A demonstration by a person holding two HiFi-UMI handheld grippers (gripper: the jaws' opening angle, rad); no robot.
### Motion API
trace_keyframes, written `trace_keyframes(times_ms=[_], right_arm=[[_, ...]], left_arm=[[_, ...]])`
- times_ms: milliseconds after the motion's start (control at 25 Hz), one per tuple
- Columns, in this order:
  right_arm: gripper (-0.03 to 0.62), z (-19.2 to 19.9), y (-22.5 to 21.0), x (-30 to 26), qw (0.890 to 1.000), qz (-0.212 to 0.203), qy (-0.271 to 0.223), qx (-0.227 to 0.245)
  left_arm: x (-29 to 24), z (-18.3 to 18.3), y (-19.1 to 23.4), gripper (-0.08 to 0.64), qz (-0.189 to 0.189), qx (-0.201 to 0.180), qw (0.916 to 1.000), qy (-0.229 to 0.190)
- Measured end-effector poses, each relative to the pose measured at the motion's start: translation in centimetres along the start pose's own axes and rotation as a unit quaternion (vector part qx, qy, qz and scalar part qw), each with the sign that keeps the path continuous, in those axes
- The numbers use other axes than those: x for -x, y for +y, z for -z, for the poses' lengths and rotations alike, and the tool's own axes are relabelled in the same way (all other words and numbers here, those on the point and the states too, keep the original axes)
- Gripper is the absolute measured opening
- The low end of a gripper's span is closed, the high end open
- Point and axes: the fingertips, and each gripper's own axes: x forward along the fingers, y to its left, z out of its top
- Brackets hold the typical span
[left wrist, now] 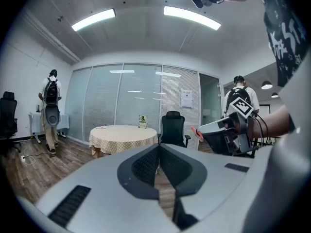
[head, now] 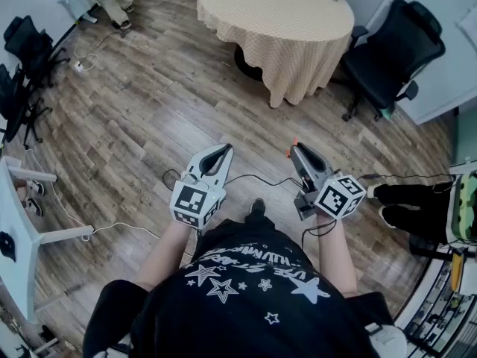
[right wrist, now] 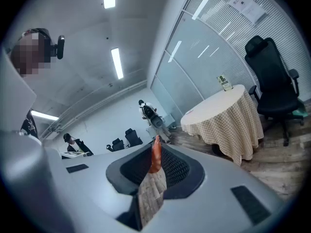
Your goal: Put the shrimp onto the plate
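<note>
An orange shrimp [right wrist: 156,155] sticks up between the pads of my right gripper [right wrist: 155,163], which is shut on it. In the head view that gripper [head: 296,149] is held at waist height over the wooden floor, with the shrimp [head: 294,141] at its tip. My left gripper [head: 226,150] is beside it, shut and empty, its jaws pressed together [left wrist: 158,148]. A small white plate [left wrist: 100,127] lies on the round table [head: 276,13] with a checkered cloth, well ahead of both grippers. The plate [right wrist: 189,112] sits near the table's left edge.
A black office chair [head: 395,47] stands right of the table. A small sign [left wrist: 142,122] stands on the tabletop. More chairs [head: 26,58] and a white desk [head: 15,237] are on the left. People stand in the background [left wrist: 50,106]. Cables run across the floor [head: 112,226].
</note>
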Motion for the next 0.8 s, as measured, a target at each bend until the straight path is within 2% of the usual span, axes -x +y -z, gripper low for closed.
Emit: trace_keyframes(times_ms=[160,360,600,800], right_arm=[[0.061,-2.1,-1.0,-0.5,1.0,-0.013,-0.018,0.014],[0.061,-2.8,-1.7,-1.2,0.999,-0.038,-0.007,0.027],[0.061,-4.4,-3.1,-2.8,0.997,-0.071,0.005,0.031],[0.061,-4.4,-4.6,-3.9,0.995,-0.096,0.025,0.029]], left_arm=[[-2.0,-1.5,-0.3,0.009,-0.001,-0.018,0.9997,-0.015],[-3.7,-2.5,-0.4,0.009,-0.026,-0.03,0.999,-0.019],[-5.5,-3.2,-0.4,0.009,-0.048,-0.033,0.9981,-0.022],[-6.5,-2.3,0.5,0.009,-0.086,-0.021,0.996,-0.012]])
